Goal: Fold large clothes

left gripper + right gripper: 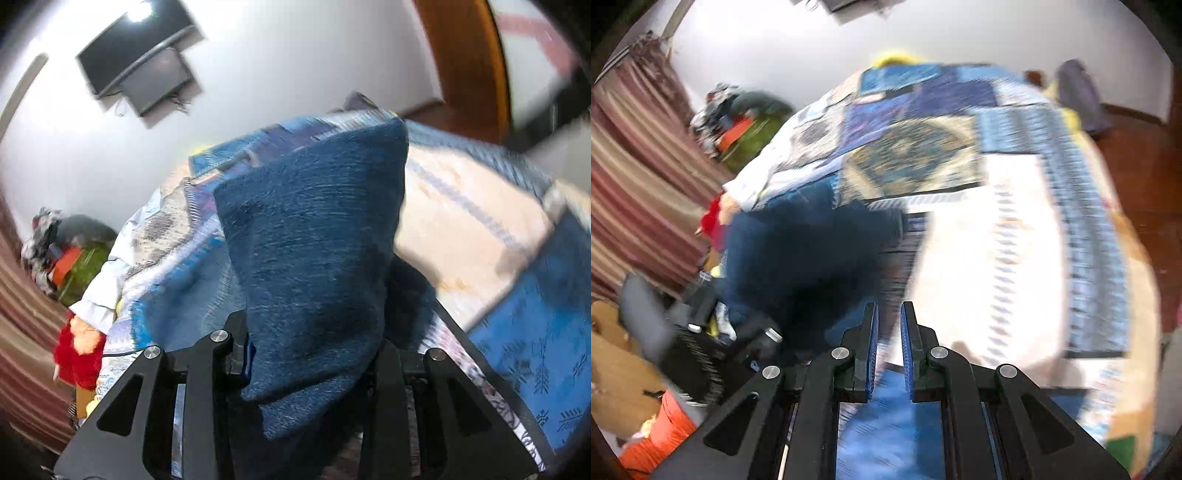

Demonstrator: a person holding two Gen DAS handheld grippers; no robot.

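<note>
While both views are pretty smeared, the left gripper (314, 354) is clamped on a thick fold of the dark blue garment (314, 236), which stands up between its fingers and hides most of the patchwork bedspread (166, 251) behind it. From the right wrist, that garment looks like it's bunched at the bed's left edge. The right gripper (888, 332) is closed with nothing in it, pads nearly together above the bedspread.

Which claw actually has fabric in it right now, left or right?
The left claw: the dark blue garment is clamped between its pads. The right claw is shut with nothing between its blue pads.
</note>
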